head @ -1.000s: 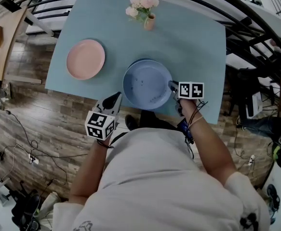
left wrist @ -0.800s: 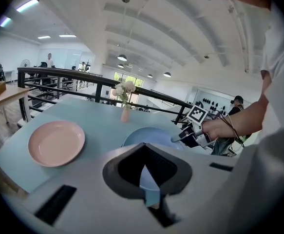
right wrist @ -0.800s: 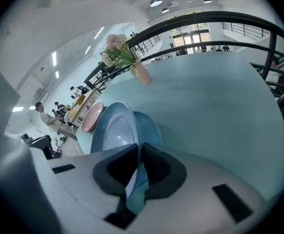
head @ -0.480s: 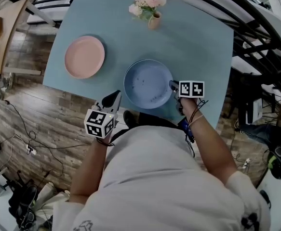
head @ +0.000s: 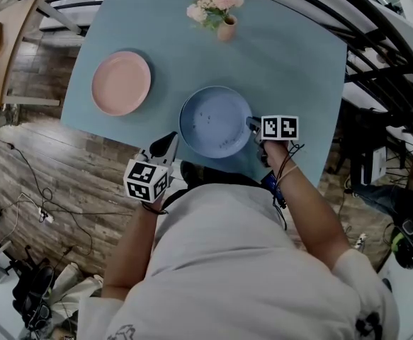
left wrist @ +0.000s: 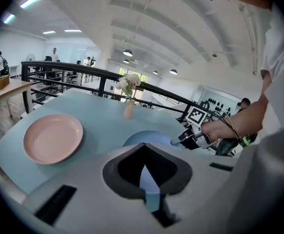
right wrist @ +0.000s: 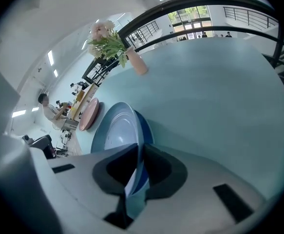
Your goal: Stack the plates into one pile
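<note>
Desk (head: pixel 291 69): pale teal top, seen from above, standing over a wood floor (head: pixel 57 176).

Pink plate (head: pixel 121 82): flat on the desk toward its left side; alone, well apart from the other plate.

Blue plate (head: pixel 213 121): near the desk's front edge, in front of the person; a darker blue edge shows beneath its pale face in the right gripper view, and whether that is a second plate I cannot tell.

Vase of pink flowers (head: pixel 219 14): upright at the far side of the desk.

Right gripper (head: pixel 252 124): at the blue plate's right rim; fingers narrow, having just been easing apart; the rim runs between them, and both pads look to be against it.

Left gripper (head: pixel 166 146): at the desk's front edge, just beside the blue plate's near-left rim, not touching it; fingers together at the tips, nothing between them.
</note>
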Demonstrator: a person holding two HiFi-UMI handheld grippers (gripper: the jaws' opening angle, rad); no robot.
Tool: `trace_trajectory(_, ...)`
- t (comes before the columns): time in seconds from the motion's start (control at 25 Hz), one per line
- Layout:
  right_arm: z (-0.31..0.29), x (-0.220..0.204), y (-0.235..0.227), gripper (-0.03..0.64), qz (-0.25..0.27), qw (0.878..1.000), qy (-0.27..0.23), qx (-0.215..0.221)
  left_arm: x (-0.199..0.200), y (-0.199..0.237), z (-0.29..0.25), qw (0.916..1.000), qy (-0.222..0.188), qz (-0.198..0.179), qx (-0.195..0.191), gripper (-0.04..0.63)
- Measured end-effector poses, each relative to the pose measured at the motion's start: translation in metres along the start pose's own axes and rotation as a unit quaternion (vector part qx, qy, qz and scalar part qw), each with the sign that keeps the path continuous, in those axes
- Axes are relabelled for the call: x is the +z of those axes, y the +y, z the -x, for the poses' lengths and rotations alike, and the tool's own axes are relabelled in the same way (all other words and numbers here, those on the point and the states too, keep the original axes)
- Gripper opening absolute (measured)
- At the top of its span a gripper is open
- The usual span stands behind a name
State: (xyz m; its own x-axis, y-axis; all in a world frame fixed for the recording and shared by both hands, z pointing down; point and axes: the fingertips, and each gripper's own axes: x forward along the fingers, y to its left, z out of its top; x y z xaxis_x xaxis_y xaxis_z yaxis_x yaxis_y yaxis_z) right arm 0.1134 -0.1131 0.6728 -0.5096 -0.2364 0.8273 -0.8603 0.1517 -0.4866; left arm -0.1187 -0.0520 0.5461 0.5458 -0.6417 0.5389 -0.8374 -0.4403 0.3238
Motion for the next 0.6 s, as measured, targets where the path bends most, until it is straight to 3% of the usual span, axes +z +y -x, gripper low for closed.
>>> trace_trajectory(0.16, -0.005, 0.0, -0.003, 0.049, 0.011, 1.0, 0.008, -0.001, -0.001, 0.001, -0.006, 1.0, 0.003, 0.001, 0.002, 0.004)
trace_trajectory(0.36, -0.003, 0.001, -0.014, 0.19, 0.05, 0.998, 0.008, -0.03, 0.002, -0.003, -0.013, 1.0, 0.006, 0.001, 0.001, 0.005)
trace_trajectory(0.6, 0.0, 0.003, -0.011, 0.196, 0.078, 0.996, -0.004, -0.038, 0.001, -0.004, -0.012, 1.0, 0.006, 0.0, 0.001, 0.005)
